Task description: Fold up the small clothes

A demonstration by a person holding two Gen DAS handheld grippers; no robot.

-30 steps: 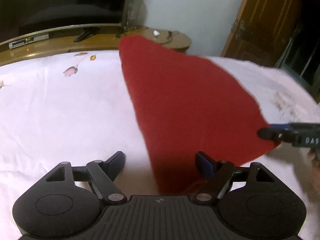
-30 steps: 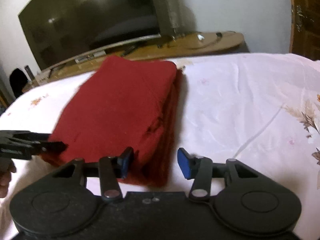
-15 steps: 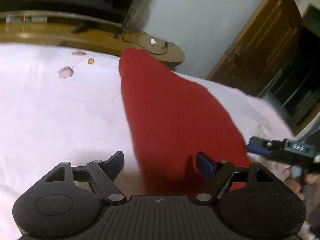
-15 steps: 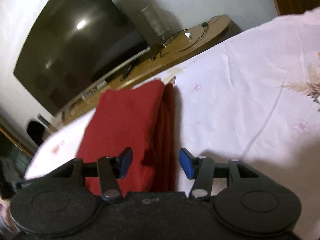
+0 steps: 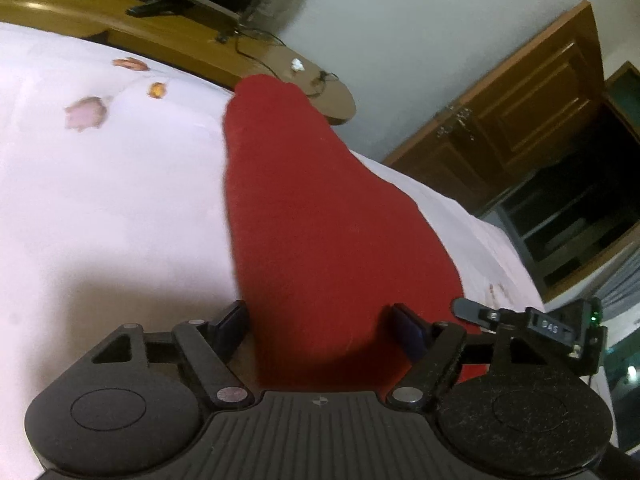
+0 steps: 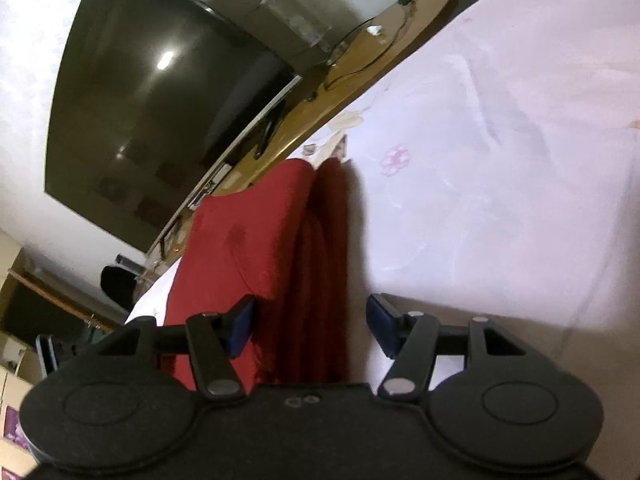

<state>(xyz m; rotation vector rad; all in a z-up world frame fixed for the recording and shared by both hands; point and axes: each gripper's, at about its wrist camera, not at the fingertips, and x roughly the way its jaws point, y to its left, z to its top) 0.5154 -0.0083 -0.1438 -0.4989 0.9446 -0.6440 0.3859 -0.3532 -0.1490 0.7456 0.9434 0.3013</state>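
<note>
- Your left gripper (image 5: pixel 320 322) is nearest in its own view — matte black plastic, two fingers spread wide, near end of the red cloth (image 5: pixel 320 220) lying between them, nothing pinched.
- Your right gripper (image 6: pixel 311 322) is the same build, blue pads (image 6: pixel 240 324) on the fingertips, fingers spread apart; the cloth's near end sits between them, closer to the left pad, not clamped.
- In the left view the right gripper (image 5: pixel 472 312) pokes in from the right edge, just beside the cloth's near right corner; can't tell from there if it touches.
- One red cloth, soft fuzzy knit, folded into a long narrow shape running away from you; in the right view (image 6: pixel 248 240) the stacked layers show as rounded ridges along its right side.
- It lies on one white bedsheet (image 5: pixel 100 200) — smooth, lightly wrinkled, faint pink and orange flower prints, three of them left of the cloth's far end.
- Past the sheet: one curved wooden shelf (image 5: pixel 192 40) with a thin black cable and a small white scrap on it.
- One large dark TV (image 6: pixel 160 100) on a pale wall, glossy, a light reflected in it.
- Far right in the left view: a brown panelled wooden door (image 5: pixel 520 112).
</note>
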